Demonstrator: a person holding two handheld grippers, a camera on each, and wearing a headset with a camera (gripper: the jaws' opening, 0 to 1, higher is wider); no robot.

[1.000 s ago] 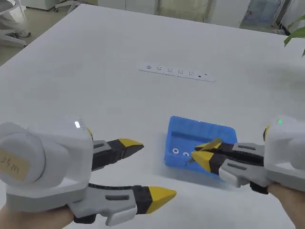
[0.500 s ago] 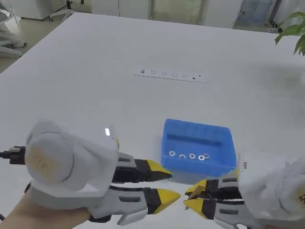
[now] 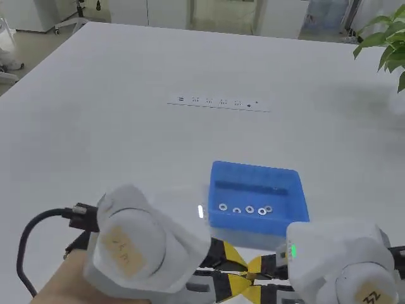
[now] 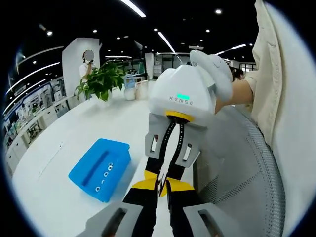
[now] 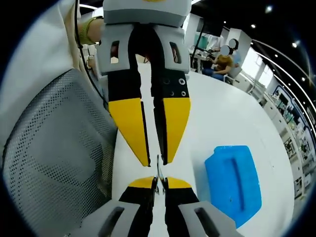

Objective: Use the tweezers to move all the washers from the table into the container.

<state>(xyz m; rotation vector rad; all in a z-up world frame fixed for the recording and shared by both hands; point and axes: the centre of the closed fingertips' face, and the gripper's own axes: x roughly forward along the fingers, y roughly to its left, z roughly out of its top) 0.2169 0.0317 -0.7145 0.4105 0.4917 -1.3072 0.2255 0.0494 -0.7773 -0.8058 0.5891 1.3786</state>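
I have the two claws nose to nose at the near edge of the white table (image 3: 126,126). The right claw (image 5: 158,181) has its yellow-tipped jaws pressed together on the thin metal tweezers (image 5: 158,170), which show as a bright sliver poking out past its tips. The left claw (image 5: 157,162) faces it with its jaws slightly apart, a narrow gap between the yellow tips, and the tweezers' point reaches into that gap. I cannot tell whether the left tips touch the metal.

The blue rectangular plastic container (image 3: 278,190) sits just beyond the meeting tips, near them but apart. It is off the right claw's right side and off the left claw's left side. On its floor I count 5 small silver metal washers (image 3: 249,209) in a row along the wall nearest the claws.

A black cable (image 3: 38,228) trails from the back of the left claw's white body. Well beyond the container, a white power strip (image 3: 218,101) lies in the tabletop. A green leafy plant (image 3: 380,44) stands at the far corner on the right claw's side.
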